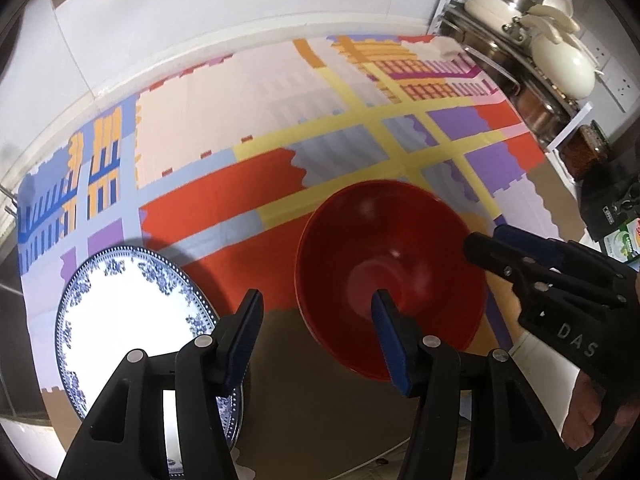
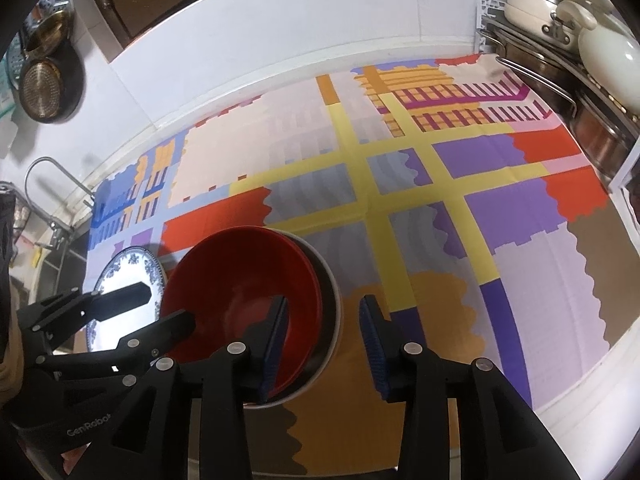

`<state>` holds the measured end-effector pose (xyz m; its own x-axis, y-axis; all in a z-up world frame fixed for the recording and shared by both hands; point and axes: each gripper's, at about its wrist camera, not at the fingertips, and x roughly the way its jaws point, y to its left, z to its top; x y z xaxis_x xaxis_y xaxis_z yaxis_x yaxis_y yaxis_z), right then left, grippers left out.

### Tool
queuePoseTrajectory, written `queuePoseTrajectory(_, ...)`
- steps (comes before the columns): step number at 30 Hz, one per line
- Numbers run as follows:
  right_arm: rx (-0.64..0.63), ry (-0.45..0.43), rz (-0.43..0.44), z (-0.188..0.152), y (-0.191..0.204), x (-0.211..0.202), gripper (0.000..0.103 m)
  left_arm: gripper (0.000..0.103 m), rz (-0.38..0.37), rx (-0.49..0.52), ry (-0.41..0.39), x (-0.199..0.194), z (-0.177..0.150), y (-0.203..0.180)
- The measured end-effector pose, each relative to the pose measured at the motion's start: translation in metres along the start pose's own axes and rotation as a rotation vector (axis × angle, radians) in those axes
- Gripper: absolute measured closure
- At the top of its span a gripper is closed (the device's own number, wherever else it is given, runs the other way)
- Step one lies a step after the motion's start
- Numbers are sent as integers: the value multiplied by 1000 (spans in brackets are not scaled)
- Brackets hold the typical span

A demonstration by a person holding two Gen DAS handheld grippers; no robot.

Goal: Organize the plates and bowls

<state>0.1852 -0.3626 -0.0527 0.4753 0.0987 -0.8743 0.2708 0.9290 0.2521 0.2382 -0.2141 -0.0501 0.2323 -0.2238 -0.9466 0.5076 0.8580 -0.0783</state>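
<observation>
We look down on a counter point(image 2: 580, 384) covered by a patchwork-print cloth point(image 2: 400, 184) in red, yellow, purple and grey.

Near the counter's front edge, toward its left side, a red bowl point(image 2: 244, 296) sits nested inside a second bowl with a pale rim and dark inside point(image 2: 334, 300); only a crescent of that outer bowl shows past the red one. Just to their left, close to the counter's left edge, lies a white plate with a blue floral border point(image 1: 132, 316), flat on the cloth and apart from the bowls.

Our left hand-held gripper point(image 1: 316, 336) hangs over the front of the counter with its jaws spread and nothing between them: its left finger is over the gap between plate and bowl, and its right finger is seen against the inside of the red bowl, though we cannot tell whether it touches.

Our right hand-held gripper point(image 2: 324, 340) straddles the right side of the nested bowls, jaws apart. Its left finger point(image 2: 276, 340) is over the red bowl's inside, its right finger over the cloth outside the rim, and the pads do not press the bowls.

At the counter's far right corner stands a rack of pots point(image 2: 560, 40) with a cream kettle point(image 2: 608, 56).
</observation>
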Motion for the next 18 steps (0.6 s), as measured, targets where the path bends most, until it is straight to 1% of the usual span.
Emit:
queuePoseTrajectory(6,24,23,-13,-1,-7,9,65,48,9,-15,20,10,-1,2)
queuePoseTrajectory(15,32,81,14,-6,-6,25,65,49,9,-52,45,27,3,6)
queuePoseTrajectory(18,30,107,24,-9,-5,30,65,51,10,-59,53,32,4,7)
